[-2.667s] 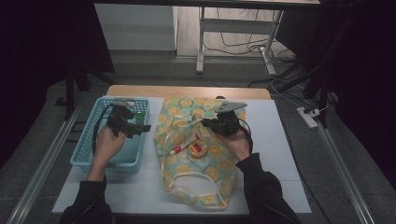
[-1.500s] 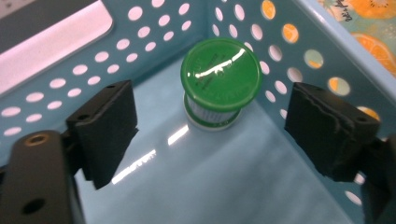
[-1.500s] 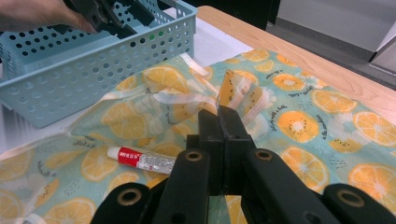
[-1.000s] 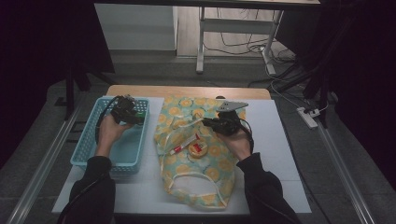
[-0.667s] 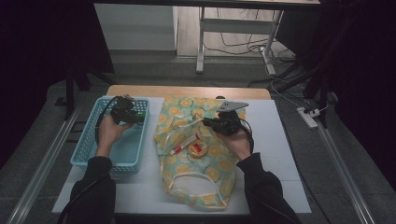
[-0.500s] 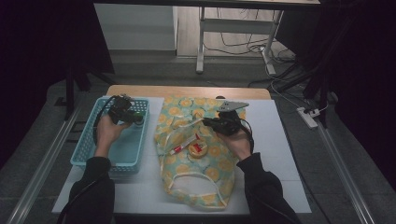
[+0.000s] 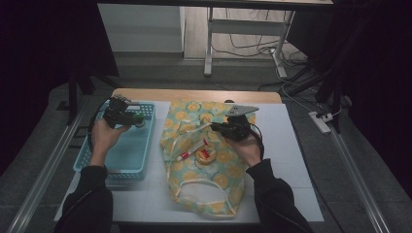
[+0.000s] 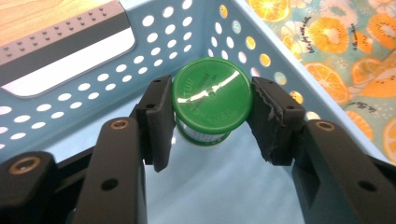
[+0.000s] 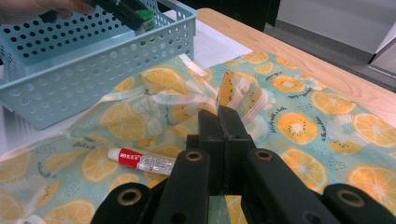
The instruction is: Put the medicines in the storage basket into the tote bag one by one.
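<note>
Your left gripper (image 8: 212,121) clamps a small green-capped jar (image 8: 212,99) by its lid, one pad on each side, and holds it inside the blue basket (image 7: 127,155), near its far right corner and above the floor. Your left hand (image 7: 104,136) reaches forward over the basket, forearm running along it. Your right gripper (image 9: 219,135) has its jaws pinched tight on a raised fold of the orange-print cloth bag (image 9: 299,116), your right hand (image 7: 248,148) resting over the bag. A toothpaste tube (image 9: 140,161) lies on the bag near the pinch.
</note>
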Available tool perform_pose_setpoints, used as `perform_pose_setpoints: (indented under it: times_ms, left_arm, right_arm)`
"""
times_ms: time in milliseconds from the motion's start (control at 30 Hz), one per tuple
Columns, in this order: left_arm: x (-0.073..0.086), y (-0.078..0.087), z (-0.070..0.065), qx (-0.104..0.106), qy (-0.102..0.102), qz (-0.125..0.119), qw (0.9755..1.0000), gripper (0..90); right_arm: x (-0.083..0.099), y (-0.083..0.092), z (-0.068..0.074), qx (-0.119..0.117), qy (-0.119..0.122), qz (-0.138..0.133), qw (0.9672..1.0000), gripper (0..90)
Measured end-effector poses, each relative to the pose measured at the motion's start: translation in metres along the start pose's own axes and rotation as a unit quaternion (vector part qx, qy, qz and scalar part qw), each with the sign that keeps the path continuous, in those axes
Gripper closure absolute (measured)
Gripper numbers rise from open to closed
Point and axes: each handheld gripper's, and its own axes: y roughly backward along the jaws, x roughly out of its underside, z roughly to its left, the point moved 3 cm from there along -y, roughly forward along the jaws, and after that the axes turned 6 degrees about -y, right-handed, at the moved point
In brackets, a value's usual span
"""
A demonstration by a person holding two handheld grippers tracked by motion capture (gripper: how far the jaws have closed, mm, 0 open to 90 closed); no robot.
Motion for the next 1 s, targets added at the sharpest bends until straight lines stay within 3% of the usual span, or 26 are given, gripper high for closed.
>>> perform_pose_setpoints:
  times_ms: [567, 1000]
  left_arm:
    - [-0.006, 0.033, -0.023, 0.027, 0.000, -0.037, 0.9989, 52.1]
    - [-0.018, 0.054, -0.062, 0.064, -0.036, -0.060, 0.9955, 52.1]
  right_arm:
    - [0.000, 0.000, 0.000, 0.000, 0.000, 0.000, 1.0000, 90.0]
    - [0.001, -0.001, -0.001, 0.002, -0.003, 0.001, 1.0000, 90.0]
